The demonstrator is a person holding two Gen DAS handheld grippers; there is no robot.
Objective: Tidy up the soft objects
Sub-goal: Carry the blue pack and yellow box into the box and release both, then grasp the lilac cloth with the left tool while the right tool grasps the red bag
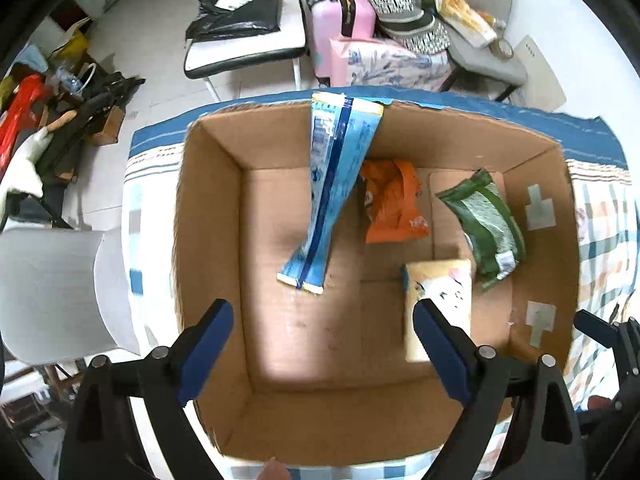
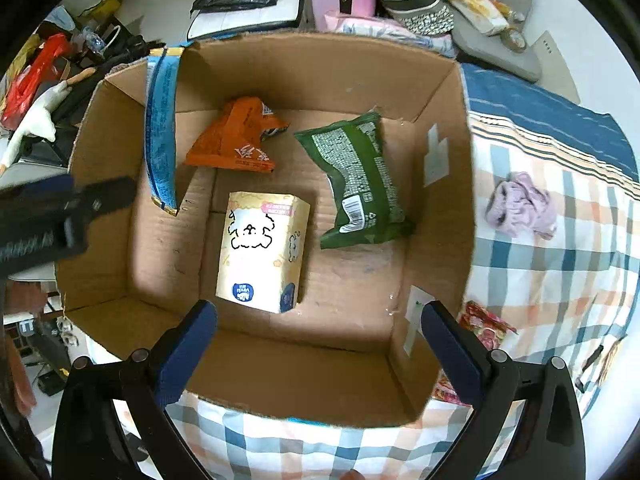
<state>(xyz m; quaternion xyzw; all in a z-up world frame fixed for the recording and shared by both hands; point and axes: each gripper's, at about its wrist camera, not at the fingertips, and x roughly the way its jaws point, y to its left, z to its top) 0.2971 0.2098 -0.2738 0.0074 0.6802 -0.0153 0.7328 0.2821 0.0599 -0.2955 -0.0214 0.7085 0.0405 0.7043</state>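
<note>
An open cardboard box (image 1: 208, 216) (image 2: 436, 92) sits on a checked bed cover. Inside lie a long blue packet (image 1: 332, 184) (image 2: 160, 132) leaning on the far wall, an orange packet (image 1: 394, 204) (image 2: 236, 140), a green packet (image 1: 486, 220) (image 2: 360, 184) and a cream tissue pack (image 1: 440, 296) (image 2: 262, 248). My left gripper (image 1: 324, 340) is open and empty over the box's near side; it also shows at the left of the right wrist view (image 2: 60, 216). My right gripper (image 2: 320, 344) is open and empty above the box's near wall.
A crumpled lilac cloth (image 2: 520, 204) and a red patterned packet (image 2: 484, 324) lie on the cover (image 2: 560, 280) right of the box. Chairs (image 1: 244, 44), a pink suitcase (image 1: 340, 12) and clutter stand beyond the bed. A white chair (image 1: 52, 292) is at left.
</note>
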